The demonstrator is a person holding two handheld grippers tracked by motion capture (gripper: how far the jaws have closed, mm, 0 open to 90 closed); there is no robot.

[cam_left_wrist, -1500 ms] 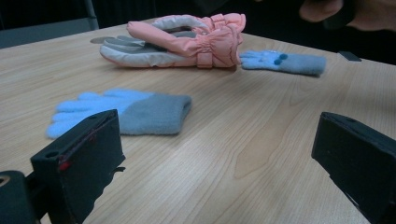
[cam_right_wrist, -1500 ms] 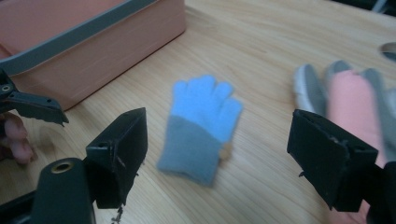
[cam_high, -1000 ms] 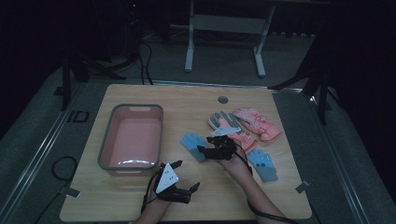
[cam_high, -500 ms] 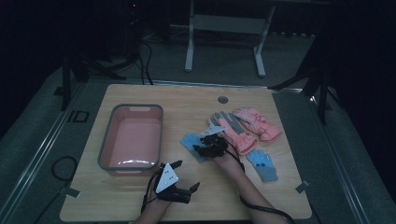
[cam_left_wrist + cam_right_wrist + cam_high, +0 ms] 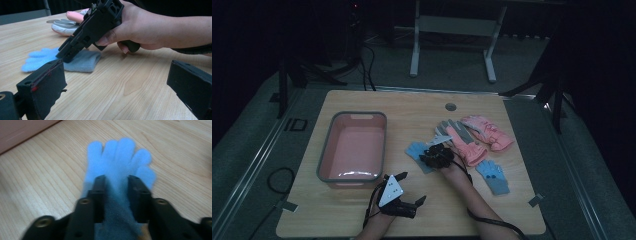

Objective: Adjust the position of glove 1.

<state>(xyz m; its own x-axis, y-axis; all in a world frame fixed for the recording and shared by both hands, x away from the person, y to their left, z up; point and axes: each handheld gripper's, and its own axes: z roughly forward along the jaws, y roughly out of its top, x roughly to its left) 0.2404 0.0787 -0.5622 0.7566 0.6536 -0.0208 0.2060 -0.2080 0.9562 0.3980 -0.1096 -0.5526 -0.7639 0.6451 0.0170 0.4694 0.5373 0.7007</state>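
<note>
A light blue knit glove lies flat on the wooden table, its fingers pointing toward the pink tub. My right gripper points down onto its cuff end. In the right gripper view the jaws of this gripper have just been closing, and the fabric of the glove is bunched between them. The left gripper view shows the right gripper tipped onto the glove. My left gripper rests near the front edge, wide open and with nothing in it.
A pink tub with a grey rim stands at the left. A second blue glove lies right of my right hand. Pink gloves, one with a grey palm, lie behind it. A round grommet sits near the far edge.
My right gripper has come down and a little left onto the blue glove, and its jaws have narrowed around the fabric. The left gripper has stayed where it was.
</note>
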